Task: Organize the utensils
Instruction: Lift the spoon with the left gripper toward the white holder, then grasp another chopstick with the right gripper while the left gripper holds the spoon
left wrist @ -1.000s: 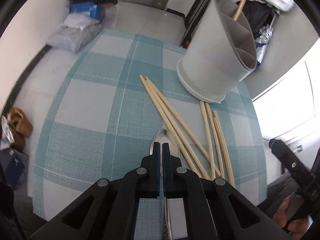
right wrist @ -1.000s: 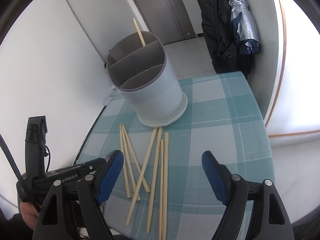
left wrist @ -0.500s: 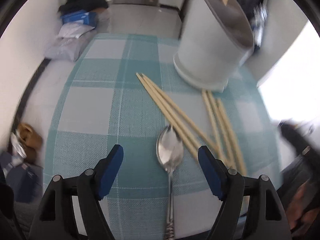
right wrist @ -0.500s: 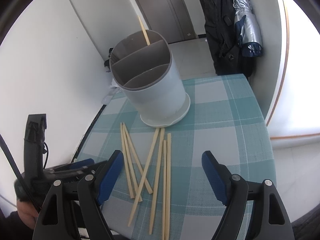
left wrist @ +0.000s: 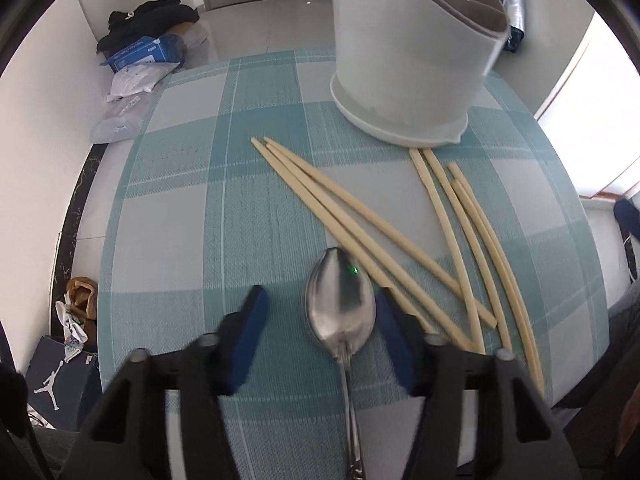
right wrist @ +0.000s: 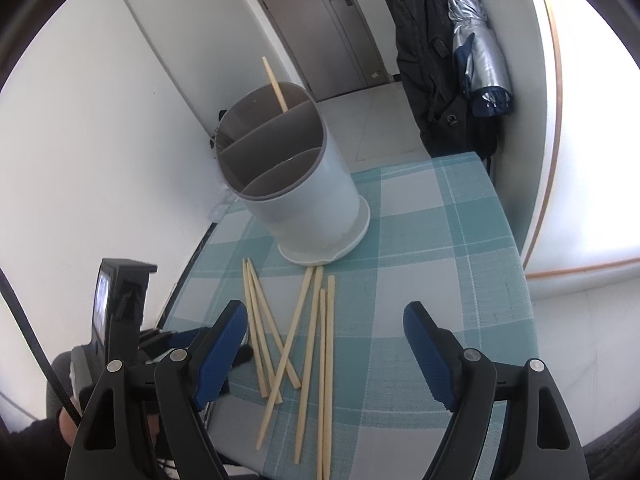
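A metal spoon (left wrist: 341,309) lies on the teal checked tablecloth (left wrist: 180,208), bowl pointing away. My left gripper (left wrist: 320,320) is open, low over the cloth, its blue pads on either side of the spoon's bowl without touching it. Several wooden chopsticks (left wrist: 360,224) lie scattered beyond the spoon; they also show in the right wrist view (right wrist: 296,328). A white utensil holder (left wrist: 412,52) with grey dividers stands at the far side; in the right wrist view the holder (right wrist: 296,184) has one chopstick (right wrist: 274,84) in its back compartment. My right gripper (right wrist: 324,340) is open and empty above the chopsticks.
The left gripper's body (right wrist: 120,312) and the hand holding it show at the left of the right wrist view. The table ends close on all sides. Bags and clothes (left wrist: 144,52) lie on the floor beyond; a coat and umbrella (right wrist: 472,52) hang by the wall.
My left gripper, shut over the spoon a second ago, has opened and left the spoon on the cloth, then moved lower and closer, narrowing around the bowl. The right gripper barely moved.
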Demonstrator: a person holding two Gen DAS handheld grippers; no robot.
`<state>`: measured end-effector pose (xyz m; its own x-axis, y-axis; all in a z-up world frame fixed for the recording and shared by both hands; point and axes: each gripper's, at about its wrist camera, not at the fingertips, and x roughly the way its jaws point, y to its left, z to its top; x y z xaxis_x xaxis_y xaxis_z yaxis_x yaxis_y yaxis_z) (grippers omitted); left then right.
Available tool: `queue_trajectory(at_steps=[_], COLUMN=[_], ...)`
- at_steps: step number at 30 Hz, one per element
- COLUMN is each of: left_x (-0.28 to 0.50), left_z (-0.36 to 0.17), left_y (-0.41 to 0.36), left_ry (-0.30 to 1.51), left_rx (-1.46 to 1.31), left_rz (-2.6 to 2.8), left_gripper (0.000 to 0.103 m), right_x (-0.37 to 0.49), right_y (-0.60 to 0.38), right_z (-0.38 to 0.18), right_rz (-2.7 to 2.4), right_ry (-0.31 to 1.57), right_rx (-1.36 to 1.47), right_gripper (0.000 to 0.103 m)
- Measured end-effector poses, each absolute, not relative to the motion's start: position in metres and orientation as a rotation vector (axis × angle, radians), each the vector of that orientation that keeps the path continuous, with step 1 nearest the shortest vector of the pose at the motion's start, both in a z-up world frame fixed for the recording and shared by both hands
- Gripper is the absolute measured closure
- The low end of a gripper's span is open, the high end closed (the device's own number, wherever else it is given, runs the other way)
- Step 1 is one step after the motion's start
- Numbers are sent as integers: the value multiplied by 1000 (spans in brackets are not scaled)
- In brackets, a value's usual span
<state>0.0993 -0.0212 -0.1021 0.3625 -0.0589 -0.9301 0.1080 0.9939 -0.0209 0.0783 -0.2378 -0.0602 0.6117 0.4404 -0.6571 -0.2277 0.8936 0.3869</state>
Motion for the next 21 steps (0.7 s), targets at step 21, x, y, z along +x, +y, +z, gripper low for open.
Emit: queue_trajectory(at_steps=[21], left_x=[104], left_z=[-96], left_y=[49], left_ry=[1149], left_rx=[-391], left_rz=[-138], left_gripper=[72], right_x=[113], right_y=[-187], right_z=[-83], right_rz=[491], right_ry=[1027], right_rx=[194], right_gripper=[50])
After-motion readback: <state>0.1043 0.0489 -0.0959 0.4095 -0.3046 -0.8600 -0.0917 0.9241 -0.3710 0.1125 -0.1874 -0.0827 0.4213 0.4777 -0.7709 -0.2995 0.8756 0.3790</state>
